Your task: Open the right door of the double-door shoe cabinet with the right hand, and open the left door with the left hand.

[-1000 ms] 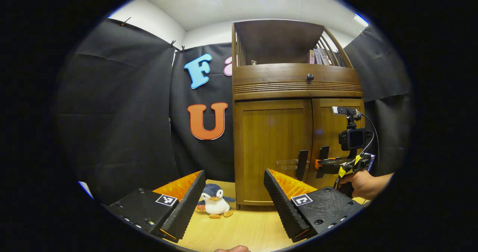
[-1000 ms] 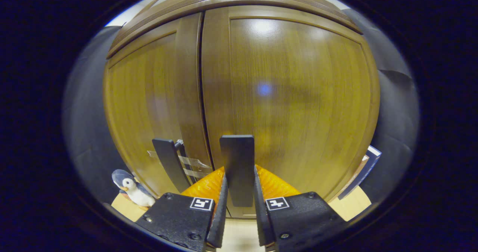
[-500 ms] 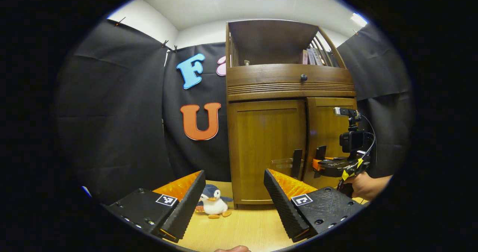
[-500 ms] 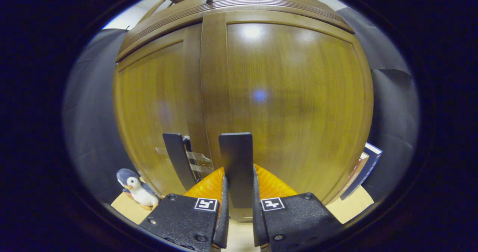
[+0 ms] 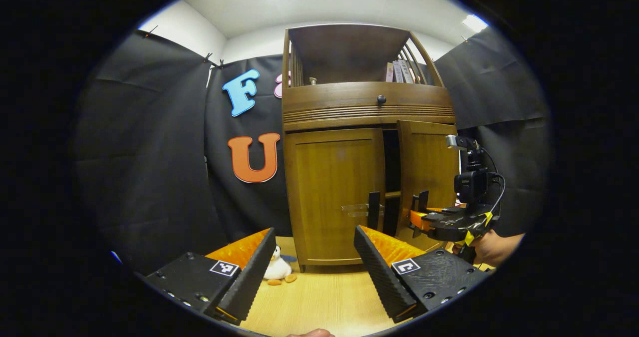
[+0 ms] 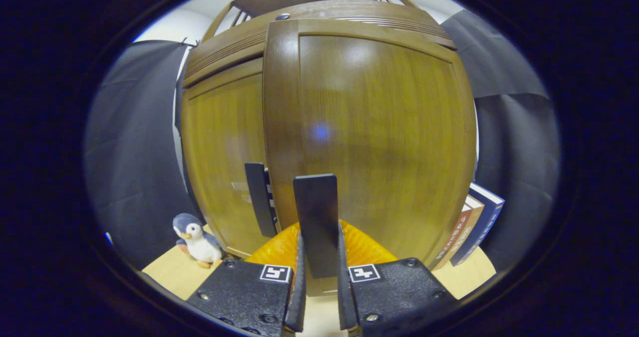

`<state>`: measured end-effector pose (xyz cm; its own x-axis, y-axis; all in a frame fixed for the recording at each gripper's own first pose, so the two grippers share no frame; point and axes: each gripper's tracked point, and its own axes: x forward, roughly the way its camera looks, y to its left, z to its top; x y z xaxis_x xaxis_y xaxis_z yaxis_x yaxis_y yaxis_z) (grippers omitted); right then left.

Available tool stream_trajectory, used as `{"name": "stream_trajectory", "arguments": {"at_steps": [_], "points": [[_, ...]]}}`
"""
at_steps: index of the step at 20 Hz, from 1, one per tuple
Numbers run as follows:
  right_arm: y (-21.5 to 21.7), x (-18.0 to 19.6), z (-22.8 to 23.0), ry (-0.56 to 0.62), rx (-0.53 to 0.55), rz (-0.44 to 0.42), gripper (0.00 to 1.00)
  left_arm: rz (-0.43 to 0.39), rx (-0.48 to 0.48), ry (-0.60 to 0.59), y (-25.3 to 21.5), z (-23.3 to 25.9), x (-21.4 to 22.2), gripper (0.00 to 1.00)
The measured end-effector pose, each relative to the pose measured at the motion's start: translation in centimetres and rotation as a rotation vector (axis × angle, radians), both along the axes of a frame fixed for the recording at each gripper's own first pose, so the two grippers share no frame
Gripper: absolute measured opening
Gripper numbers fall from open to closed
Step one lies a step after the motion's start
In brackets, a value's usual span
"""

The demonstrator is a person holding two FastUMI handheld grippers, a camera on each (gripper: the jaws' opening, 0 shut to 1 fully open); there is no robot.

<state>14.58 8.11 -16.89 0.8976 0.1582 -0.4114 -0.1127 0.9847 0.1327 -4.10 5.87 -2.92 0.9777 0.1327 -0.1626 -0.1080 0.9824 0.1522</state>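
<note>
Fingers of the right gripper pinch the right door's handle to swing the right door ajar, while the left gripper, fingers spread, waits before the closed left door.

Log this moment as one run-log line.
right gripper: shut on right door handle | right door: partly open | left gripper: open, off the cabinet | left door: closed
</note>
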Motion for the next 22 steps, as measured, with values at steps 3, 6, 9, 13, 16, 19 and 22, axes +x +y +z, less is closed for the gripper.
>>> {"name": "stream_trajectory", "arguments": {"at_steps": [3,6,9,13,16,19,22], "points": [[-0.8,-2.0,0.4,-0.002,0.009,0.052,0.29,0.032,-0.061,-0.005,-1.9,-0.2,-0.4,0.95],[-2.2,-4.1,1.0,-0.010,0.020,0.096,0.30,0.063,-0.107,0.033,-3.2,-1.2,-1.0,0.95],[-3.6,-6.0,1.3,-0.015,0.030,0.116,0.29,0.091,-0.127,0.030,-4.1,-1.3,-1.3,0.95],[-5.4,-7.9,1.7,-0.014,0.039,0.142,0.29,0.102,-0.141,0.045,-6.0,-1.8,-1.1,0.95],[-6.9,-9.2,1.9,-0.010,0.046,0.148,0.29,0.104,-0.140,0.035,-7.5,-1.5,-0.6,0.95],[-8.4,-10.4,2.1,-0.008,0.019,0.159,0.29,0.109,-0.132,0.033,-9.0,-1.6,-0.6,0.95],[-10.4,-11.7,2.3,0.001,0.012,0.131,0.29,0.110,-0.133,0.044,-10.2,-2.1,-0.2,0.94]]}}
